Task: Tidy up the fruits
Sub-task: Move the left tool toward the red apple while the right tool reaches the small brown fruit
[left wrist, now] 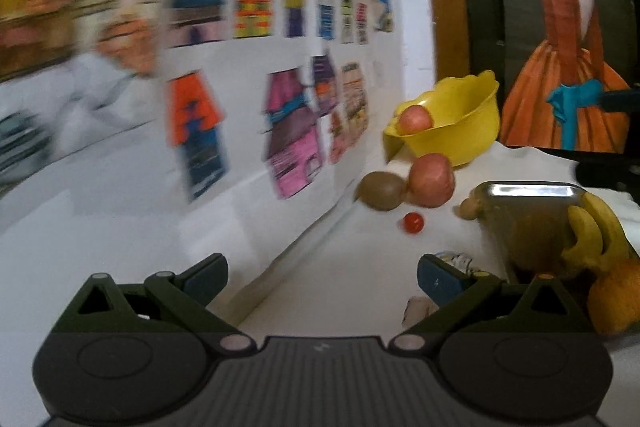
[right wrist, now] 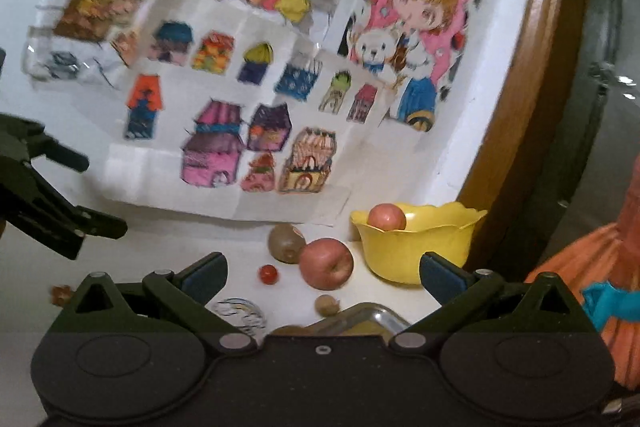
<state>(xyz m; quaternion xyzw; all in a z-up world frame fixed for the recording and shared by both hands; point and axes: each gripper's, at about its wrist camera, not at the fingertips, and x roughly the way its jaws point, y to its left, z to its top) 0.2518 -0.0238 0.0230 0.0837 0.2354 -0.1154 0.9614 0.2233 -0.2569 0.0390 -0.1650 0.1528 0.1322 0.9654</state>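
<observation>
A yellow bowl stands by the wall with one apple inside it. On the white table lie a second apple, a kiwi, a cherry tomato and a small brown fruit. In the left wrist view the bowl, loose apple, kiwi and tomato sit ahead, with bananas and an orange beside a metal tray. My left gripper is open and holds nothing. My right gripper is open above the tray's corner.
Coloured drawings cover the white wall behind the fruit. A wooden frame and a painting of an orange dress stand to the right. A glass item lies near the tray. The left gripper's fingers show at the left edge.
</observation>
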